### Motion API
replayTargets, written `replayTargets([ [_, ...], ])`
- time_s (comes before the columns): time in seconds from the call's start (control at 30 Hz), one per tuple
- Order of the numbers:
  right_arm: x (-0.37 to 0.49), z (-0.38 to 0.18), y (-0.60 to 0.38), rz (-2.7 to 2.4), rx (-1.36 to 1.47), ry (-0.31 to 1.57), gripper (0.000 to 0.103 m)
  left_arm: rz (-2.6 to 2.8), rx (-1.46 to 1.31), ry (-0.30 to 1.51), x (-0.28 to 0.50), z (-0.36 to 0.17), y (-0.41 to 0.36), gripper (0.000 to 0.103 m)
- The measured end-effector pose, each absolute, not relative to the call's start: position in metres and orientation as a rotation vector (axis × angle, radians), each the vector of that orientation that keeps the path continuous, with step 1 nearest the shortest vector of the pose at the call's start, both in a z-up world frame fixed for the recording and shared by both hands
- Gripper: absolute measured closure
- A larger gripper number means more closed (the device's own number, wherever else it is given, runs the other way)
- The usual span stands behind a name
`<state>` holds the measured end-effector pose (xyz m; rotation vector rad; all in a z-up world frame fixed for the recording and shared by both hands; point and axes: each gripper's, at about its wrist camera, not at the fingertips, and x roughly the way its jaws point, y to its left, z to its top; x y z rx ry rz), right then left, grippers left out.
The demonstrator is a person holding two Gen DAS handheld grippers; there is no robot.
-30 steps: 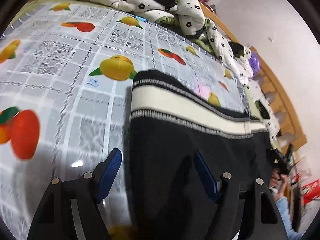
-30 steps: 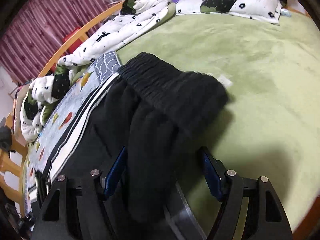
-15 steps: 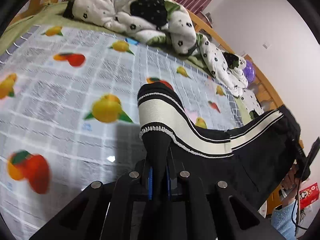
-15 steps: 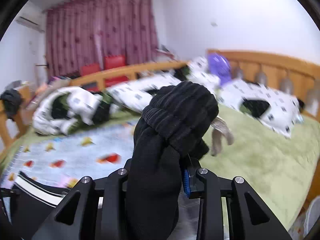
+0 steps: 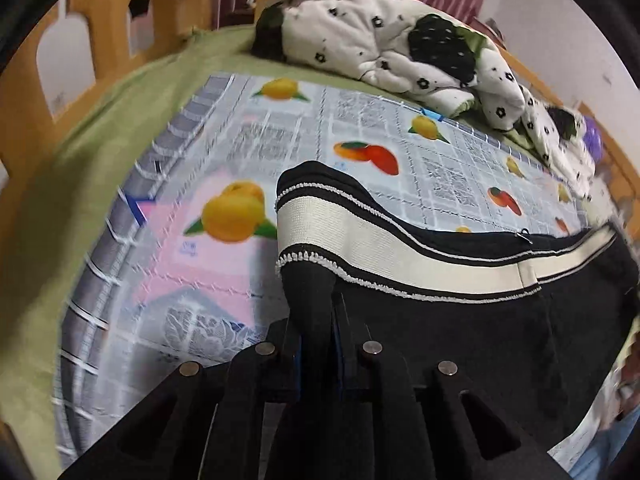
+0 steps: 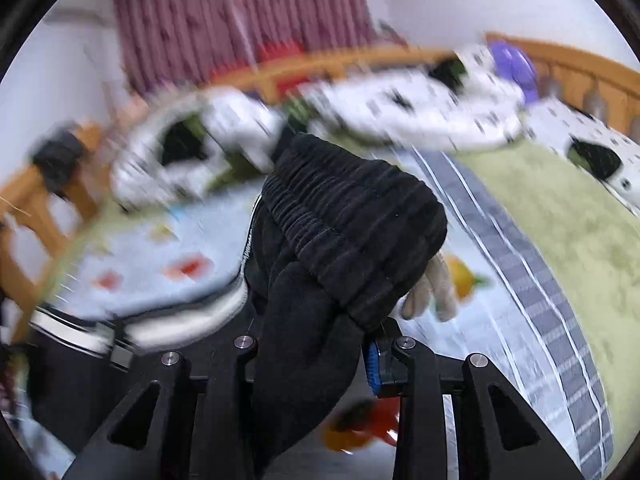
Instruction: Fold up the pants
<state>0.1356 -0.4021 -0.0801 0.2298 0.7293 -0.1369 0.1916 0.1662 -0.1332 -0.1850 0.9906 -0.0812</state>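
Both grippers clamped on the black pants (image 5: 460, 340), lifted over the fruit-print mat (image 5: 256, 140). Left gripper (image 5: 318, 344) pinched nearly shut on the hem end, right by the cream side stripe (image 5: 400, 256) trailing off toward 3 o'clock. Right gripper (image 6: 312, 352) squeezed on the bunched elastic waistband (image 6: 348, 216), jaws held partway apart by thick fabric, pale tag (image 6: 430, 292) dangling at 3 o'clock of it. White spotted quilt (image 5: 400, 44) heaped at 12 o'clock, green sheet (image 6: 580, 216) toward 3. Right view pretty blurry.
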Motion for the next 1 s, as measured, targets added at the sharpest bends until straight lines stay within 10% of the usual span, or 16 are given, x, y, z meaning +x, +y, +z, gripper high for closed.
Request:
replayTargets([
  [0.23,0.141,-0.141,-0.437,-0.2,0.255,0.966,0.049,0.007,-0.151,1.031,0.199,-0.153,0.159,0.054],
  [0.6,0.095,-0.084,-0.399,-0.254,0.062,0.825,0.044,0.005,-0.099,0.803,0.176,-0.113,0.145,0.036],
  [1.0,0.121,-0.134,-0.346,-0.213,-0.123,0.887,0.045,-0.084,-0.14,0.999,0.206,-0.164,0.135,0.023],
])
